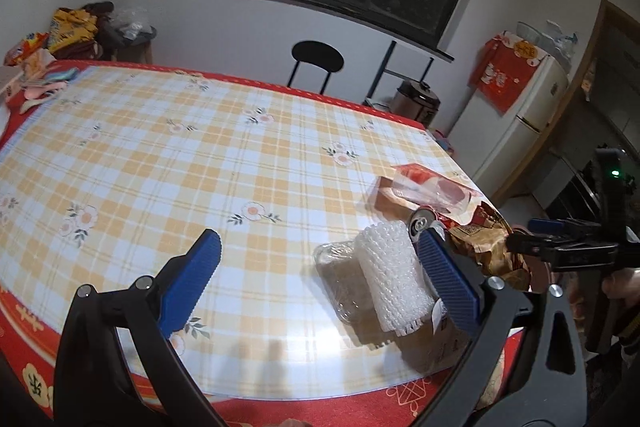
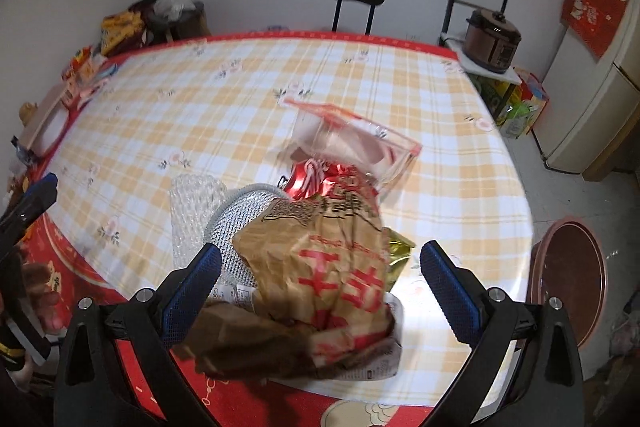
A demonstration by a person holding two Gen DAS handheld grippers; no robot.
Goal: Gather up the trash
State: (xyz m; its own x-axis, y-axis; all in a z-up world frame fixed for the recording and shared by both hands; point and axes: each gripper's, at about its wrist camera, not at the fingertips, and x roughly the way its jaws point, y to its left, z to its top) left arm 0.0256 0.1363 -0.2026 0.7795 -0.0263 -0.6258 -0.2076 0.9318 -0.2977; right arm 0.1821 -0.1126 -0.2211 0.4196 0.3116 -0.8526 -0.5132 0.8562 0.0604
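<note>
The left gripper (image 1: 320,283) hovers low over the near edge of the worktop (image 1: 168,163), pointing across it toward the far wall, its jaws spread wide and holding nothing. Its right pad sits just beside a roll of bubble wrap (image 1: 390,277), which lies on its side, long axis running away from the jaws and leaning right. Left of the roll, touching it, lies a clear tray (image 1: 338,277). Past the right pad's tip a can (image 1: 422,223) lies on its side with its open top turned toward the camera. Farther out rests a clear box (image 1: 430,189) with red print.

The right gripper (image 2: 320,283) also points across the worktop, angled down, jaws released and wide apart. Between them, nearer the left pad, stands a crumpled brown paper bag (image 2: 320,267) with red characters, its long axis running away from the jaws; whether either pad touches it I cannot tell. Behind the bag are a mesh item (image 2: 236,223) and the red can, with the bubble wrap to the left and a gold wrapper (image 2: 398,253) to the right. In the left wrist view the right gripper reaches in from the right at the bag.
</note>
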